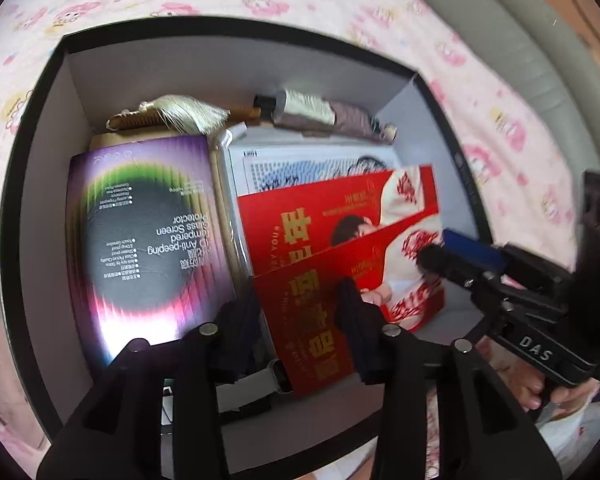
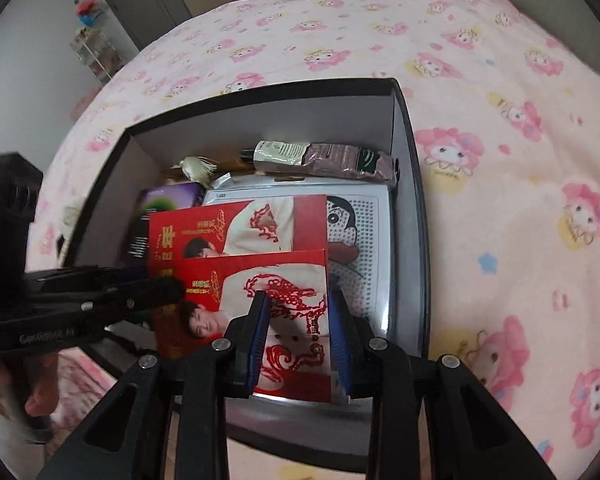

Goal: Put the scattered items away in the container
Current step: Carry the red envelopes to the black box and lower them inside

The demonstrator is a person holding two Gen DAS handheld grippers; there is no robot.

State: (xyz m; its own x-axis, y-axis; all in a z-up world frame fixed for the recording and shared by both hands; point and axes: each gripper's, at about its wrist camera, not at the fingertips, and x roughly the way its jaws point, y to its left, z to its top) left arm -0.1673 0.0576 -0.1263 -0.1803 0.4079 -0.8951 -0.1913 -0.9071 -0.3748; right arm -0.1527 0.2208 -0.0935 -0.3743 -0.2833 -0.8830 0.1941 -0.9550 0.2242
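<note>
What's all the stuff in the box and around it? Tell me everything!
box: one, black outside, grey inside, on the bedspread
bedspread: one, pink with cartoon figures, under the box
red envelopes: two, red and white, overlapping, inside the box
screen protector pack: one, purple and black, inside at one side
white pack with a cartoon face: one, under the envelopes
tube: one, cream and brown, along the far wall
tassel: one, cream, far corner
left tool: one, black, over the box
right tool: one, black with blue pads, over the nearer envelope

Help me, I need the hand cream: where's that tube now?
In both views, the tube lies along the box's far wall, behind the white bead board.
</note>
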